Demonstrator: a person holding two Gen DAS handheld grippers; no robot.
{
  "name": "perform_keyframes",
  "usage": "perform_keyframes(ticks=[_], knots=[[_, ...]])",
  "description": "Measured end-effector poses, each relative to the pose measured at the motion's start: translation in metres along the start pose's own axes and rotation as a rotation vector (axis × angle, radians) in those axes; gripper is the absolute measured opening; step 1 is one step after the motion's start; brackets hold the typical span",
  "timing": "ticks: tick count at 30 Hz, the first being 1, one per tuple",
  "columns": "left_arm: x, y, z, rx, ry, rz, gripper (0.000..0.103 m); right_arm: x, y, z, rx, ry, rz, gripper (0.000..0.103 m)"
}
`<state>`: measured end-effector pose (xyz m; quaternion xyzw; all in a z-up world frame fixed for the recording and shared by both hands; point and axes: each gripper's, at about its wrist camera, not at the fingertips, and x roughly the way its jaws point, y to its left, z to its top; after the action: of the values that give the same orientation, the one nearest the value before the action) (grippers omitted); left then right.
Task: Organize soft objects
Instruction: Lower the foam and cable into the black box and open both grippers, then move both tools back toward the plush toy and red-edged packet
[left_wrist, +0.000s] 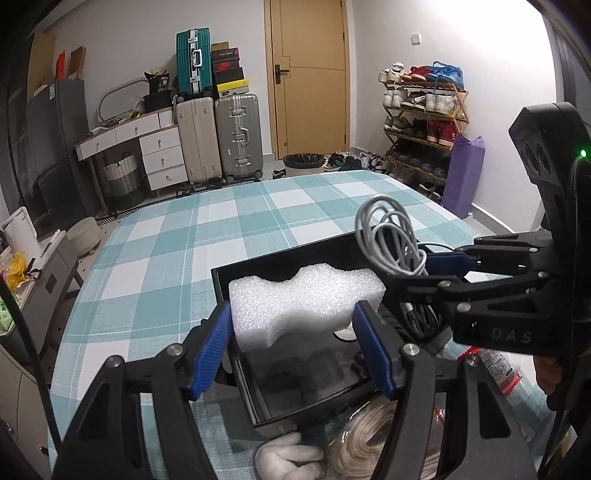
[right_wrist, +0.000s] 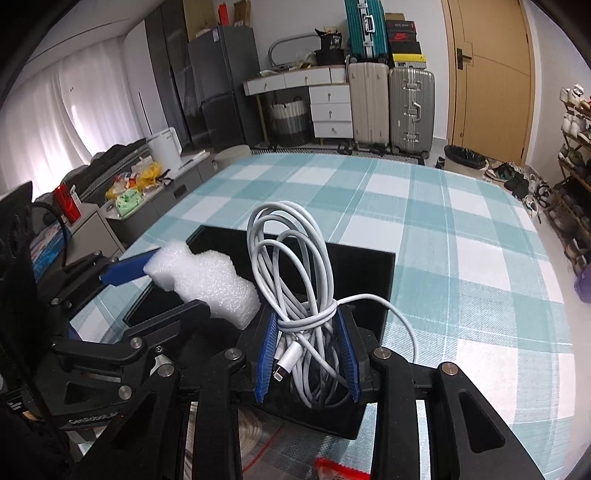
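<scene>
My left gripper (left_wrist: 291, 339) is shut on a white foam block (left_wrist: 303, 299) and holds it over the open black box (left_wrist: 258, 266) on the checked tablecloth. The block also shows in the right wrist view (right_wrist: 203, 280), above the box's left side. My right gripper (right_wrist: 306, 354) is shut on a coiled white charging cable (right_wrist: 295, 266) and holds it over the box (right_wrist: 365, 273); its loops stand upright and one strand trails to the right. The cable also shows at the right of the left wrist view (left_wrist: 391, 236).
Near the table's front edge lie a coil of pale rope in a clear bag (left_wrist: 365, 443), a white soft item (left_wrist: 284, 458) and a red-edged packet (right_wrist: 332, 469). Suitcases (left_wrist: 218, 136), a shoe rack (left_wrist: 424, 122) and a door (left_wrist: 310, 74) stand beyond the table.
</scene>
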<state>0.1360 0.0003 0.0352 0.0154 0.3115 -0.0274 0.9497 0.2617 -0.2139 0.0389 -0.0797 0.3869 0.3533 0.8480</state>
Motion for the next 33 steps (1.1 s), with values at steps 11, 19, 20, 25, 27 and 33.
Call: perform_keyframes(ticks=[11, 19, 20, 25, 27, 33], knots=[[-0.005, 0.008, 0.001, -0.036, 0.000, 0.003, 0.066, 0.007, 0.008, 0.002, -0.002, -0.011, 0.060, 0.032], [-0.008, 0.015, 0.001, -0.066, 0.009, -0.035, 0.073, -0.015, 0.010, 0.002, -0.049, -0.082, 0.013, 0.061], [-0.008, 0.016, 0.001, -0.068, 0.012, -0.034, 0.080, -0.019, 0.009, 0.001, -0.049, -0.094, 0.006, 0.064], [-0.017, 0.017, 0.000, -0.078, 0.014, -0.048, 0.101, -0.041, -0.001, -0.009, -0.015, -0.129, -0.015, 0.095], [-0.022, 0.017, -0.002, -0.083, 0.003, -0.053, 0.103, -0.047, -0.003, -0.015, -0.002, -0.128, -0.014, 0.100], [-0.040, 0.018, -0.010, -0.081, -0.002, -0.055, 0.103, -0.062, -0.006, -0.035, 0.034, -0.127, -0.018, 0.102]])
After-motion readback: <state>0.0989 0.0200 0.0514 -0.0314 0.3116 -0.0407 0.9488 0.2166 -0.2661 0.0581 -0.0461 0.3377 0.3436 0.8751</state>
